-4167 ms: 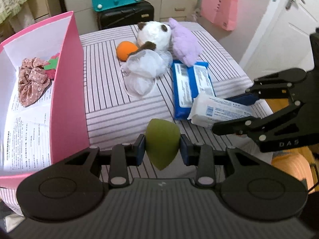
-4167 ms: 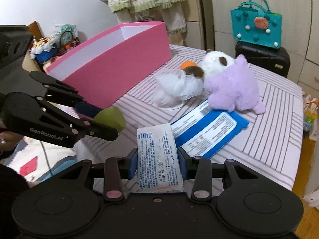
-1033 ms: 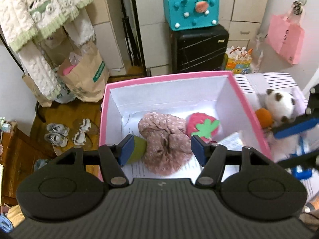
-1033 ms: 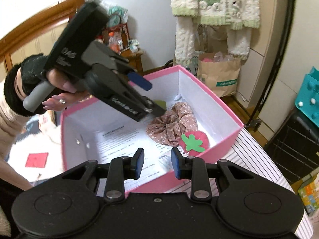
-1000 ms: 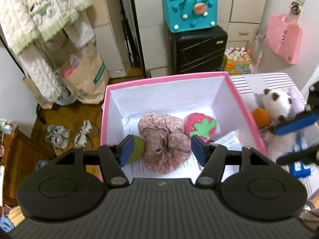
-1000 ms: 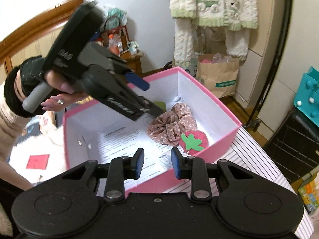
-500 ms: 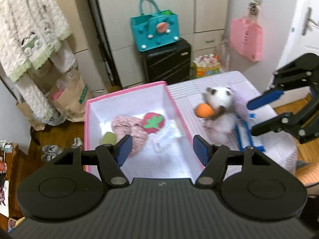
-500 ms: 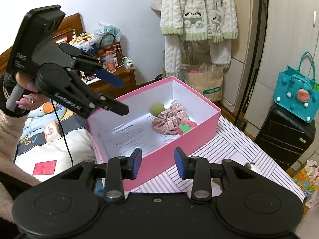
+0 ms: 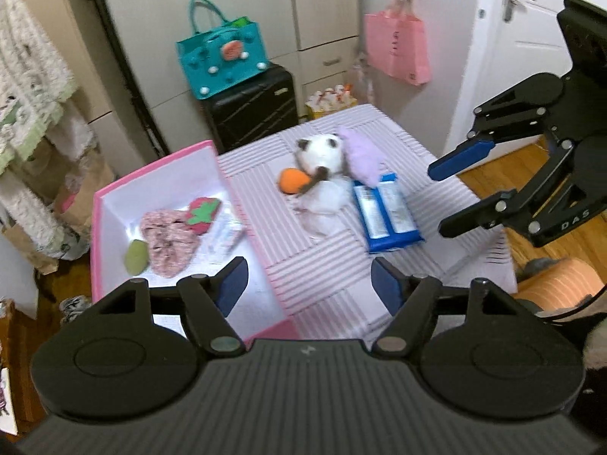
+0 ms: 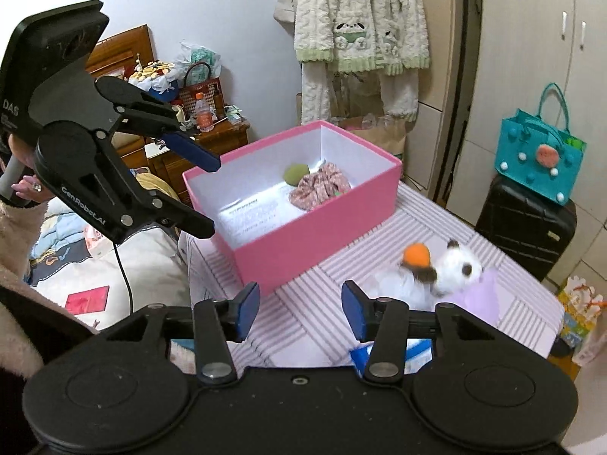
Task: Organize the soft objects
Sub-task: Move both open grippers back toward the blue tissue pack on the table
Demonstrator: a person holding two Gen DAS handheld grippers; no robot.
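1. Left wrist view: the left gripper (image 9: 309, 284) is empty and its jaws are opening. The pink box (image 9: 99, 235) sits on the striped bed (image 9: 334, 265). Inside the box lie a green sponge (image 9: 136, 257), a flowery scrunchie (image 9: 167, 240), a strawberry toy (image 9: 203, 210) and a tissue pack (image 9: 227, 237).
2. Beside the box lie an orange ball (image 9: 292, 181), a panda toy (image 9: 322, 151), a purple toy (image 9: 362, 155) and a blue wipes pack (image 9: 387, 216). The right gripper (image 9: 453, 193) hangs past them, empty.
3. Right wrist view: the right gripper (image 10: 300, 313) is empty and its jaws are opening. This view also shows a hanging robe (image 10: 360, 19) behind the box, and a hand (image 10: 26, 185) holding the left gripper. The box wall hides the tissue pack.
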